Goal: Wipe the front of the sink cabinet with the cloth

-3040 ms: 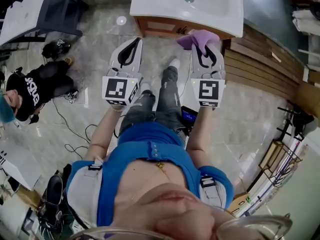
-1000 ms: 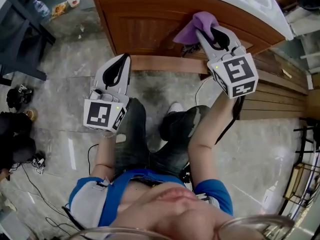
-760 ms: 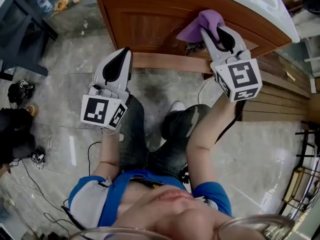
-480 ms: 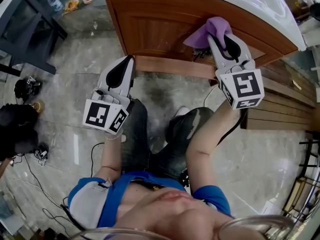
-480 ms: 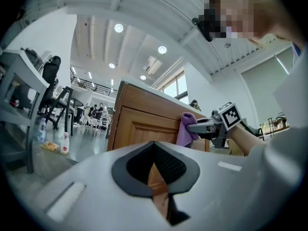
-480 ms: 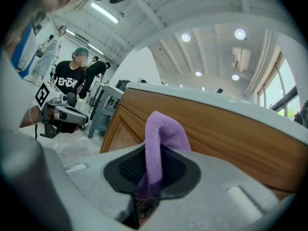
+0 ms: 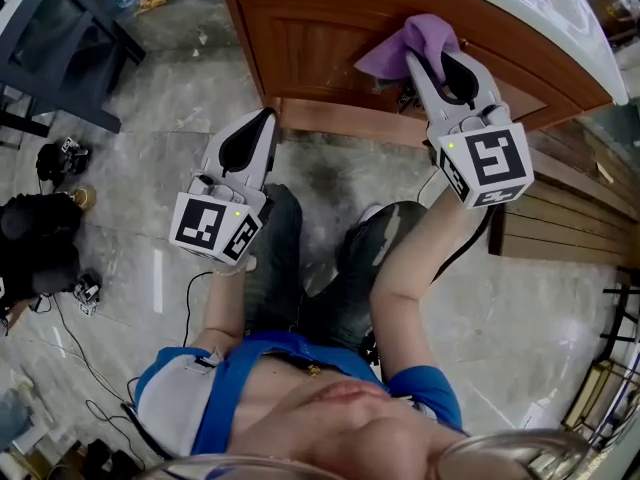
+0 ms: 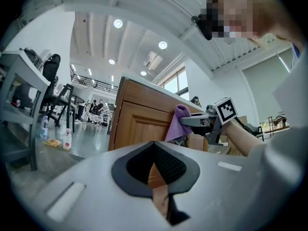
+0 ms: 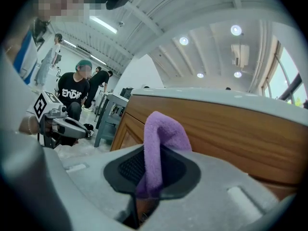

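Right gripper (image 7: 434, 60), pinching the cloth (image 7: 405, 42), has brought it onto the cabinet (image 7: 320, 38) front; wiping's starting; left gripper (image 7: 264, 118) pressed together, idle.

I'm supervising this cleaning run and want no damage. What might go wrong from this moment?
1. The purple cloth is only pinched in the right gripper, with most of it bunched ahead. Dragging it across the cabinet front might pull it free.
2. If the cloth folds aside, the hard jaw tips could scrape the wood panel.
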